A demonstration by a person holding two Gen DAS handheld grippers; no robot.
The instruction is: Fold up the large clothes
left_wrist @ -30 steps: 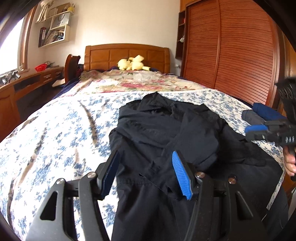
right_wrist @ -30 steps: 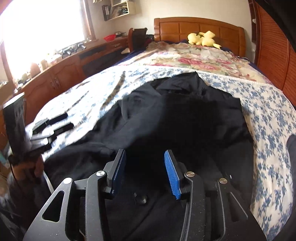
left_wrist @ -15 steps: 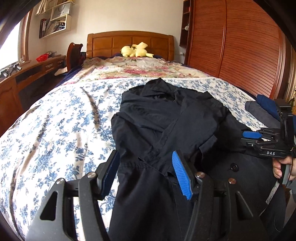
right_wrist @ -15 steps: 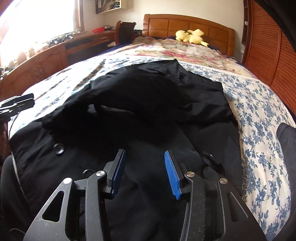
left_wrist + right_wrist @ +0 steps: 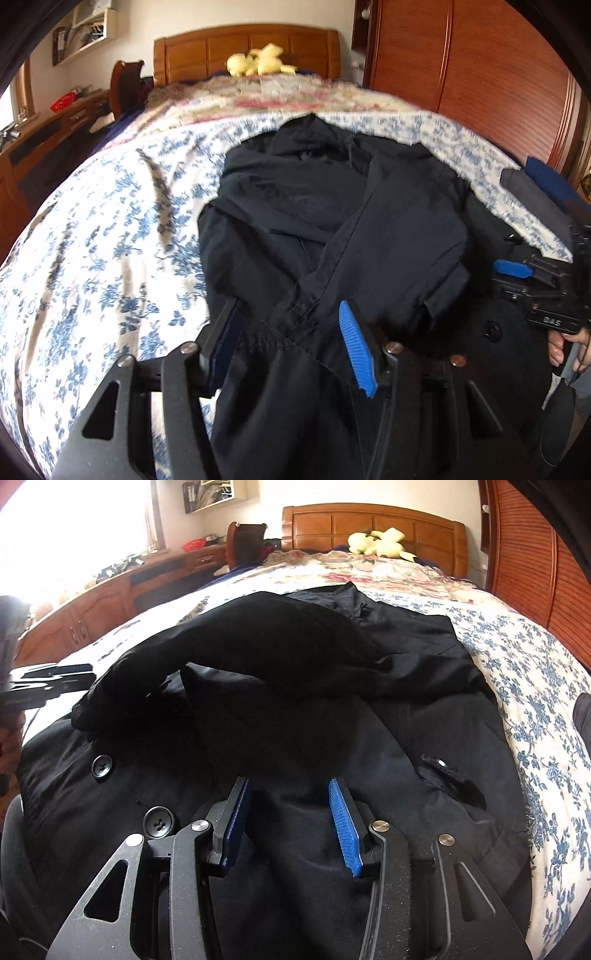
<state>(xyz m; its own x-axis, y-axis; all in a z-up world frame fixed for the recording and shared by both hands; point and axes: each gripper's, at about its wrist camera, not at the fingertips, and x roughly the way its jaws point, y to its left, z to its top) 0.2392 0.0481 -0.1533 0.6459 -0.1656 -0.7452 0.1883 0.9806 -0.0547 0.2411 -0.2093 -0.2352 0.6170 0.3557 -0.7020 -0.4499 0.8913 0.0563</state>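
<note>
- Since the earlier frames, both tools have come down closer over the black coat (image 5: pixel 332 229), which now fills far more of each view. The bed (image 5: pixel 110 258) and its blue-flowered sheet take up less of the picture.
- The coat lies spread on the near half of the bed, collar toward the headboard (image 5: pixel 243 48), with a sleeve (image 5: pixel 258 646) folded across its chest. It seems to lie much as it did, so I judge that no fold has begun.
- The left tool (image 5: pixel 288 347) has swung in over the coat's left edge. Its jaws are closing, with a seam of cloth lying between them, though the pads do not yet press on it.
- The right tool (image 5: pixel 288 823) hangs low over the coat front, beside the 2 buttons (image 5: pixel 159 821). Its jaws stand apart as before, with cloth under them and none pinched.
- The smaller change: each tool now shows at the edge of the other's view, and a hand (image 5: pixel 561 343) is visible on the right one.
- This looks like the approach to a first grip on the hem or side edges.
</note>
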